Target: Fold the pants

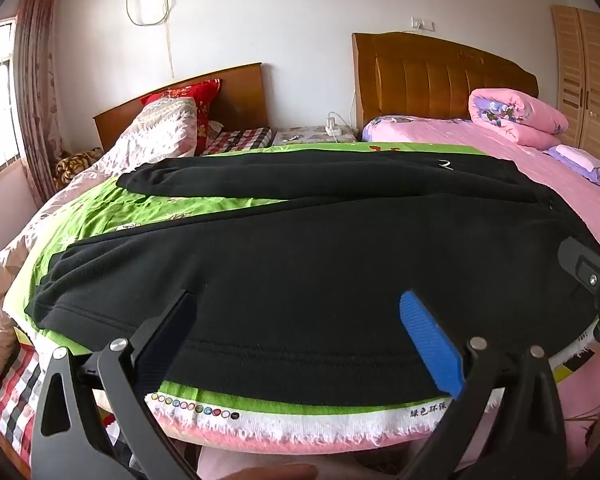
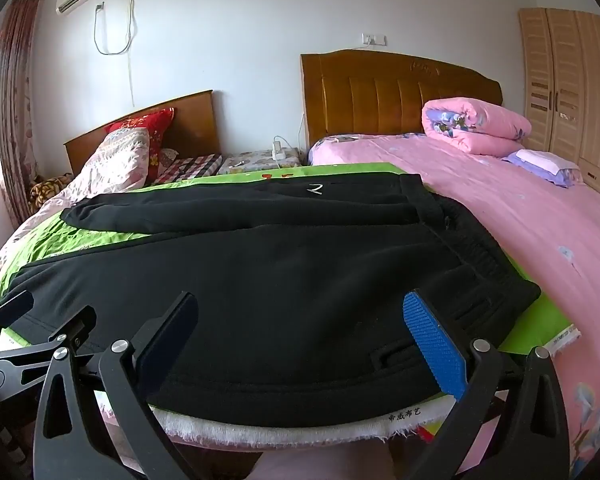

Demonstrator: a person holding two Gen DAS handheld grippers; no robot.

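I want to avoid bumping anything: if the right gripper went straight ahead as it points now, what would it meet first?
Most likely the black pants: the open right gripper points right at the near leg, which fills the gap between its fingers. Depth is unclear, so how soon is hard to say.

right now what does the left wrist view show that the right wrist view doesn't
Only the left wrist view shows the row of coloured dots printed on the green cloth's white hem, and the right hand-held gripper entering at the right edge.

Only the right wrist view shows the pants' ribbed waistband and the left hand-held gripper entering at the left edge.

Both show the black pants spread flat on the green cloth, both grippers open and holding nothing, the two headboards, and the rolled pink quilt.
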